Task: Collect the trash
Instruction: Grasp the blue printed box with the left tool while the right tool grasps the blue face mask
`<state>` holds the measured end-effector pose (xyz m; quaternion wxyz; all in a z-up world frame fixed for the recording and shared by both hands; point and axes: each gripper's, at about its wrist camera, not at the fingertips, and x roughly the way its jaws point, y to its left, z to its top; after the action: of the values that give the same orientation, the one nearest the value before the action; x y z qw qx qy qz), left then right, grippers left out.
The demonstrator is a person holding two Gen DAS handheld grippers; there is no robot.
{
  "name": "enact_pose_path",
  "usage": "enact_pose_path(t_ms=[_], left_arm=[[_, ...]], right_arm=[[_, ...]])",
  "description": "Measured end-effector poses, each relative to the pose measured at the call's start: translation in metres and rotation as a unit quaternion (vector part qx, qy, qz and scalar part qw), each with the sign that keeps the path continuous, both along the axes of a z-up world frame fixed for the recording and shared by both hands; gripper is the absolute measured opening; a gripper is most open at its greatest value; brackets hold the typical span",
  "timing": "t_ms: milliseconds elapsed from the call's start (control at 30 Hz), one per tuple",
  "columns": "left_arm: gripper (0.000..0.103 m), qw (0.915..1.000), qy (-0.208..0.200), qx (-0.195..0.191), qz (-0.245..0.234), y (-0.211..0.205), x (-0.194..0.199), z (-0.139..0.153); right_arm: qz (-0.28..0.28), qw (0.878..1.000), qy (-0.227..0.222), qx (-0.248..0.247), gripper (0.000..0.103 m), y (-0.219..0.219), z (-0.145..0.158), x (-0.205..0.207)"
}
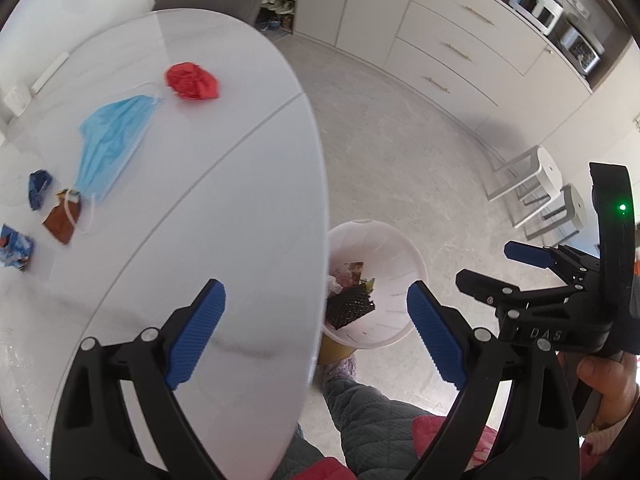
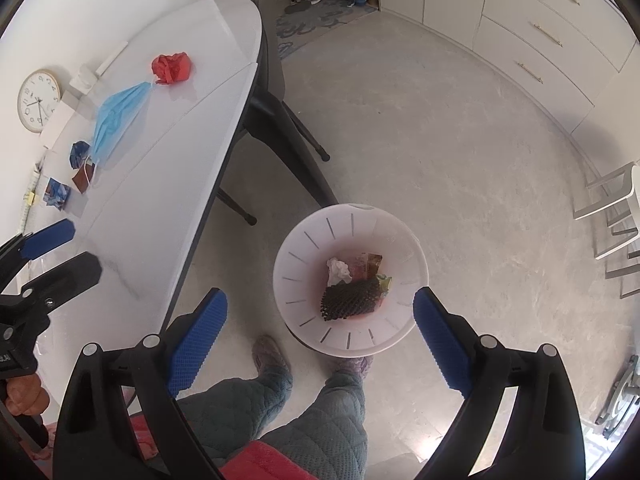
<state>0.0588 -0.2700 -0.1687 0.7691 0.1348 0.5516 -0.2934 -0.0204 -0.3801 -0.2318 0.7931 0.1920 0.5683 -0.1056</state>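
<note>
Floor-standing trash bin (image 2: 352, 280) below wide-open right gripper (image 2: 320, 322).

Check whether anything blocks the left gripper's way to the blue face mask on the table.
Nothing visible does. The left gripper is open and empty over the table's near edge, and only bare tabletop lies between it and the blue face mask. The red crumpled paper sits beyond the mask, and the small wrappers lie beside it, off the path.

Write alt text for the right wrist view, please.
The open right gripper hangs empty above a white bin on the floor holding trash; a blue face mask and red crumpled paper lie on the white table.
</note>
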Motion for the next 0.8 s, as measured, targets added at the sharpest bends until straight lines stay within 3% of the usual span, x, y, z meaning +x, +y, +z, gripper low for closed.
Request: enact_pose_path(t_ms=[233, 467, 667, 800], left_arm=[[0.089, 0.9962, -0.015, 0.007, 0.085, 0.072, 0.034, 0.007], [0.09, 0.9817, -0.047, 0.042, 0.18, 0.167, 0.083, 0.009], [0.09, 0.9723, -0.062, 0.072, 0.213, 0.235, 0.123, 0.007], [0.09, 0.9652, -0.05, 0.063, 0.249, 0.271, 0.143, 0.007]], right_arm=[[0.031, 0.999, -0.006, -0.008, 0.098, 0.03, 0.007, 0.043], [0.1, 0.995, -0.005, -0.012, 0.099, 0.082, 0.01, 0.099], [0.153, 0.988, -0.009, -0.018, 0.099, 0.132, 0.016, 0.15], [0.17, 0.985, -0.019, -0.012, 0.099, 0.158, 0.021, 0.18]])
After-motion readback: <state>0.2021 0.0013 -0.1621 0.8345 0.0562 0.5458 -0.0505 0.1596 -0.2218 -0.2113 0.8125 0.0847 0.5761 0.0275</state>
